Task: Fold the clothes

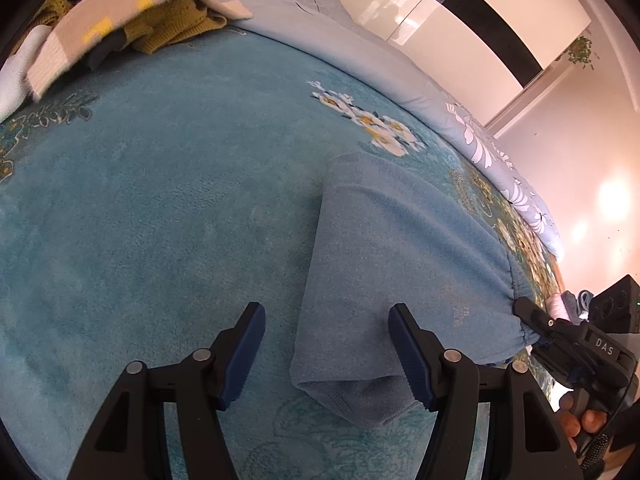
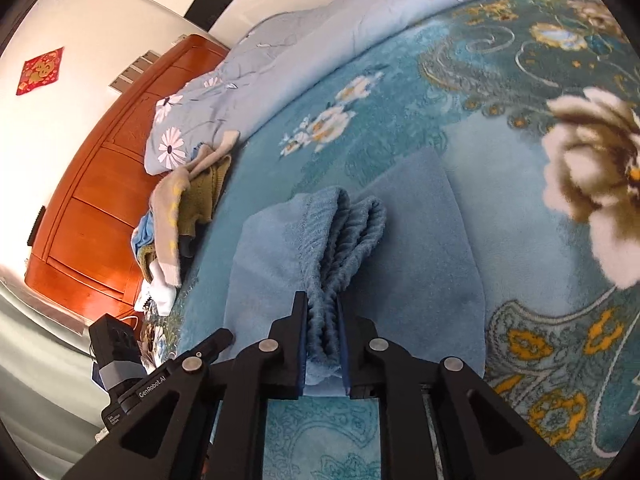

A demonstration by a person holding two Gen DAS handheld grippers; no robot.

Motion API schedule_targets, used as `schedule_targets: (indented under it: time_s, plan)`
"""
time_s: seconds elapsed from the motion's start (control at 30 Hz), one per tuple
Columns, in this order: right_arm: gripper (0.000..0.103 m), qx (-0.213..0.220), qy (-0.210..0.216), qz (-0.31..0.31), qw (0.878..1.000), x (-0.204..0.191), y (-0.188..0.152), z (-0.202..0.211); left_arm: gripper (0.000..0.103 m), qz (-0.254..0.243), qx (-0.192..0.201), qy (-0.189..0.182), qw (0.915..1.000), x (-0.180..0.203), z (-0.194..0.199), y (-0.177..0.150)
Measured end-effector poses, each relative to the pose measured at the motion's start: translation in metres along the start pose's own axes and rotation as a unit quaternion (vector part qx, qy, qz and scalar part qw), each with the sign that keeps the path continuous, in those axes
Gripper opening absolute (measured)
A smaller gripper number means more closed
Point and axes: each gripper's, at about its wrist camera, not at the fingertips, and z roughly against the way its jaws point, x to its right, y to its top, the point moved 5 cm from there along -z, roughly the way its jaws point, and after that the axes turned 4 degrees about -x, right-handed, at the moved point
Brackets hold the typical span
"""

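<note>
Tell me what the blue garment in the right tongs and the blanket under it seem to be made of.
The blue garment looks like soft matte fleece with a ribbed elastic waistband. The blanket looks like printed plush: short fuzzy pile, no sheen.

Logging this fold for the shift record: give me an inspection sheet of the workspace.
Surface: teal floral blanket spread over a bed.
Job's things: blue fleece garment lying folded on the blanket, its ribbed elastic edge bunched and lifted.
Clutter: pile of clothes, beige, mustard, blue and white, near the headboard end.
Grippers: left gripper open, jaws straddling the garment's near corner; right gripper shut on the ribbed edge.
Cables: nothing seen for certain.
Surroundings: light blue floral duvet, orange wooden headboard, red wall decoration, white wardrobe doors.
</note>
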Motion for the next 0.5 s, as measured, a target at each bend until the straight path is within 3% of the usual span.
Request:
schedule_targets:
  time_s: [0.17,0.33,0.5]
  plan:
    - [0.013,0.026,-0.019,0.031,0.999,-0.004,0.011,0.022,0.068,-0.012,0.004,0.000,0.9999,0.007,0.002,0.002]
    - [0.013,0.000,-0.044,-0.021,0.999,0.042,-0.002,0.003,0.068,-0.007,-0.020,0.006,0.9998,0.003,-0.017,-0.007]
    - [0.014,-0.005,-0.027,-0.041,0.999,0.053,-0.002,0.002,0.069,-0.014,-0.012,0.003,0.9998,0.005,-0.012,-0.004]
